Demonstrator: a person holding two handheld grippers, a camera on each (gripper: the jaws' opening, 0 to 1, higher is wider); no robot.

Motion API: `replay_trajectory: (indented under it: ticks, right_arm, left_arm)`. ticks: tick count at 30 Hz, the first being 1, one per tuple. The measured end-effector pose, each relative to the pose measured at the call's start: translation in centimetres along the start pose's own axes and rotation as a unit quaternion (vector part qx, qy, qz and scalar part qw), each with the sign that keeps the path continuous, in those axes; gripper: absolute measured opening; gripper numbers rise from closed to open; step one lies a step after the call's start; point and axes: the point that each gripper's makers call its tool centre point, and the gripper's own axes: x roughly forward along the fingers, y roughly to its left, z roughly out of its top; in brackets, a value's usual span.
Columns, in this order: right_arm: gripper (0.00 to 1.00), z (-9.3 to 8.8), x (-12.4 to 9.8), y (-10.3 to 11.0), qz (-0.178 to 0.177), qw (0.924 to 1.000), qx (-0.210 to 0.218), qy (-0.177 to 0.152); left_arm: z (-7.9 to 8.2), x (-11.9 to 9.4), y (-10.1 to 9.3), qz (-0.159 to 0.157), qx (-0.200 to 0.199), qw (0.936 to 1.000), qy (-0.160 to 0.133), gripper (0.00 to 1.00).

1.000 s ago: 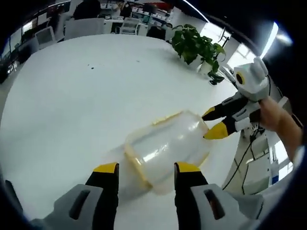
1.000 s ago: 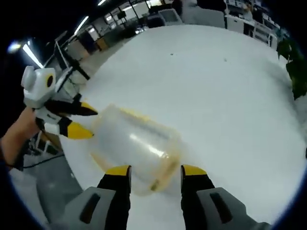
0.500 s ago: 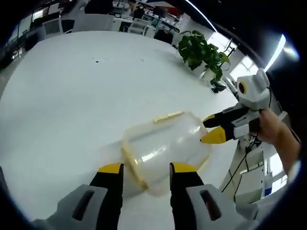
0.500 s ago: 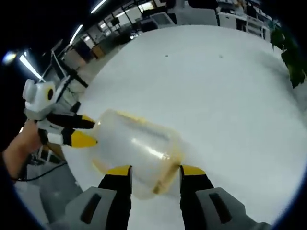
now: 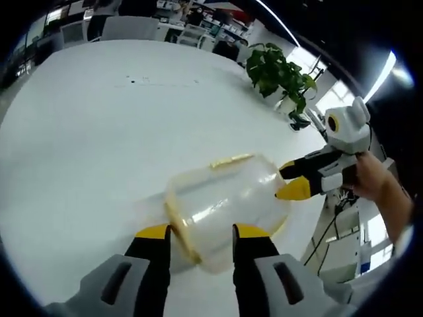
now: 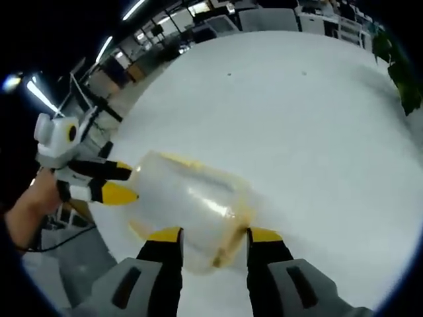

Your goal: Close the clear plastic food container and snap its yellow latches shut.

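Note:
The clear plastic container (image 5: 225, 201) with yellow trim lies on its side over the white table (image 5: 99, 119). My left gripper (image 5: 201, 232) has one end of it between its yellow-tipped jaws, which sit against its sides. A yellow latch (image 5: 177, 228) shows at that end. My right gripper (image 5: 292, 181) comes in from the right, held by a hand, at the container's far end. In the right gripper view the container (image 6: 192, 205) sits between my right gripper's (image 6: 213, 235) jaws, and the left gripper (image 6: 122, 183) meets the opposite end.
A potted green plant (image 5: 277, 69) stands at the table's far right edge. Chairs and desks (image 5: 132, 26) lie beyond the table. The table edge drops to the floor and cables (image 5: 334, 224) on the right. Open white tabletop (image 6: 317, 119) stretches ahead.
My left gripper's jaws have drawn closer together around the container's end. Both views have shifted slightly, while the container keeps its place between the jaws.

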Motion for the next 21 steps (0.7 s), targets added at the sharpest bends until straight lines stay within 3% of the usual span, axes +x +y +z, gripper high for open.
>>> replay_trajectory:
  ticks: [5,6,7,8,10,17,21]
  right_arm:
    - [0.33,0.01,0.12,-0.06,0.005,1.0000,-0.002,0.003]
    - [0.33,0.19,0.16,-0.04,0.007,1.0000,-0.002,-0.001]
    - [0.33,0.13,0.00,-0.04,0.010,0.9999,0.000,0.001]
    - [0.31,-0.48,-0.15,0.47,0.029,0.9995,-0.003,0.014]
    - [0.31,-0.16,0.13,0.39,0.014,0.9999,-0.003,0.001]
    - [0.34,-0.15,0.15,0.30,0.011,0.9999,0.000,0.003]
    - [0.37,-0.28,0.07,0.37,0.013,0.9997,0.003,-0.020]
  left_arm:
    - [0.01,0.02,0.05,-0.001,-0.012,0.9999,-0.007,0.32]
    - [-0.60,0.05,0.14,0.001,-0.010,0.9999,0.013,0.31]
    - [0.10,0.54,-0.11,0.000,-0.028,0.9996,-0.008,0.31]
    - [-0.06,0.45,0.01,-0.001,-0.009,1.0000,0.001,0.30]
    - [-0.15,0.67,0.20,0.005,-0.015,0.9999,0.001,0.30]
    - [-0.04,0.49,0.19,0.002,-0.019,0.9998,-0.002,0.32]
    - [-0.02,0.39,0.19,0.000,-0.039,0.9990,-0.021,0.35]
